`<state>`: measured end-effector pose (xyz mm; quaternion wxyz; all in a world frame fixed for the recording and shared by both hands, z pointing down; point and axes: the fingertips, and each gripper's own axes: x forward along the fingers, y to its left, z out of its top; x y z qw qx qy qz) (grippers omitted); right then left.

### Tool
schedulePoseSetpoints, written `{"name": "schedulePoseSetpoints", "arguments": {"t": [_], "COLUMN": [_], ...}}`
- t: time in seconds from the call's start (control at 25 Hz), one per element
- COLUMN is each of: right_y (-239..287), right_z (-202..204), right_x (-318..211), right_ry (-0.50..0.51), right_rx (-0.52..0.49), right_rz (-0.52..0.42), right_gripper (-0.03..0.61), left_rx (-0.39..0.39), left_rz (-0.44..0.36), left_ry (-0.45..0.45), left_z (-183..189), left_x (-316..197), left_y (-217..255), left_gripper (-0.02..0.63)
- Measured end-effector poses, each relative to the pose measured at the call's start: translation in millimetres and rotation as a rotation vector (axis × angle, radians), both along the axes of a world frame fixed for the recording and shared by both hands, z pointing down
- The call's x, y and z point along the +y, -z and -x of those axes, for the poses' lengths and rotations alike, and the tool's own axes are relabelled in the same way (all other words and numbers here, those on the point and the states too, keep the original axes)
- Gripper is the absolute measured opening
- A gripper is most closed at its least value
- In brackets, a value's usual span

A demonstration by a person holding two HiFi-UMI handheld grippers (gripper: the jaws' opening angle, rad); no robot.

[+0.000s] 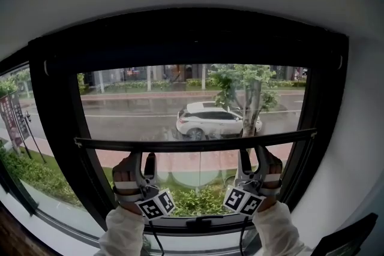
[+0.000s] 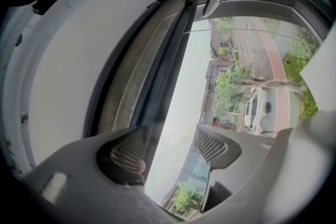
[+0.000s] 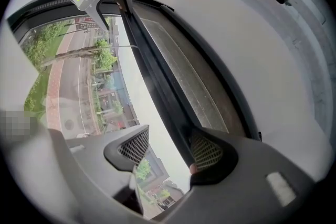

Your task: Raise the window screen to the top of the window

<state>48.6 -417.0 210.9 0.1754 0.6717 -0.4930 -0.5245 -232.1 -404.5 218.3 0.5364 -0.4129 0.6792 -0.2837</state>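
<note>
1. Across the lower half of the black window frame [image 1: 60,129], the thin dark horizontal bar [image 1: 198,142] of the window screen runs from the frame's left side to its right side, well below the top edge. The view above the bar looks duller than below it, so the mesh probably hangs there.
2. The left gripper [image 1: 143,159] stands under the bar near the frame's left side and points upward. Its jaws are apart, with the bar between them lying against one ribbed pad [image 2: 126,155] and the other pad clear of it.
3. The right gripper [image 1: 254,157] mirrors this near the frame's right side: jaws apart, the bar against one pad [image 3: 207,152], not clamped.
4. The bar looks light, stiff and slim, and smooth enough to slide off a pad. The mesh is likely soft and easily torn. The bar itself is the place to hold, toward both ends, lifted evenly so it does not tilt and jam in the frame's sides.
5. Beyond the glass are a white car [image 1: 210,120] on a road and a tree [image 1: 252,93].
</note>
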Motion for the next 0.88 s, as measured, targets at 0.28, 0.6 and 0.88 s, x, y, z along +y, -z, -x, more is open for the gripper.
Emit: {"name": "schedulePoseSetpoints", "arguments": {"t": [0.28,0.6,0.88], "right_y": [15,24,31], "right_z": [0,0,1], "right_x": [-1,-2,1], "right_ry": [-0.005,0.006,0.01], "right_rx": [-0.007,-0.019,-0.032], "right_rz": [-0.05,-0.075,-0.095], "right_gripper": [0.244,0.242,0.239], "left_rx": [0.002,-0.001,0.008], "left_rz": [-0.034,-0.057,-0.074], "left_ry": [0.002,0.005,0.008], "left_z": [1,1,1], "left_x": [0,-2,1], "left_y": [15,23,31], "left_gripper": [0.319,0.319,0.319]}}
